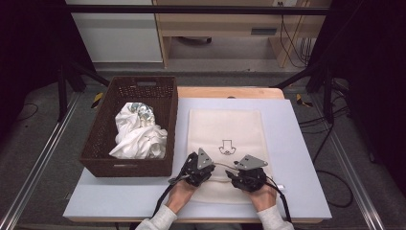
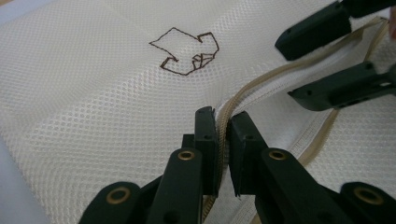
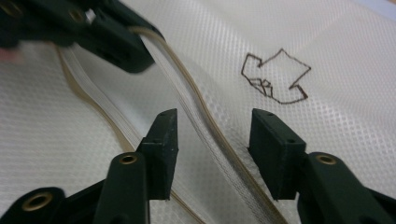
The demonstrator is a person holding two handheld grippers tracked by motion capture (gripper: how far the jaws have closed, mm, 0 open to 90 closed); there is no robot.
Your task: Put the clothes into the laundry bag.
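Note:
A cream mesh laundry bag (image 1: 225, 125) lies flat on the pale table top, with a dark embroidered arrow mark (image 1: 226, 147) (image 2: 187, 51) (image 3: 275, 77) near its front. The bag's zipper edge (image 2: 261, 79) (image 3: 187, 93) is raised off the mesh below. My left gripper (image 1: 207, 165) (image 2: 223, 122) is shut on that zipper edge, its pads pinching the tape. My right gripper (image 1: 238, 168) (image 3: 214, 123) stands open just to the right, its jaws straddling the same edge without pressing it. Each gripper view also catches the other gripper: the right gripper (image 2: 286, 70), the left gripper (image 3: 135, 51).
A dark brown woven basket (image 1: 143, 88) stands at the table's left and holds crumpled white cloth (image 1: 136, 132). The table top (image 1: 297, 158) shows bare to the right of the bag. Beyond the far edge are a wooden shelf unit and cables on the floor.

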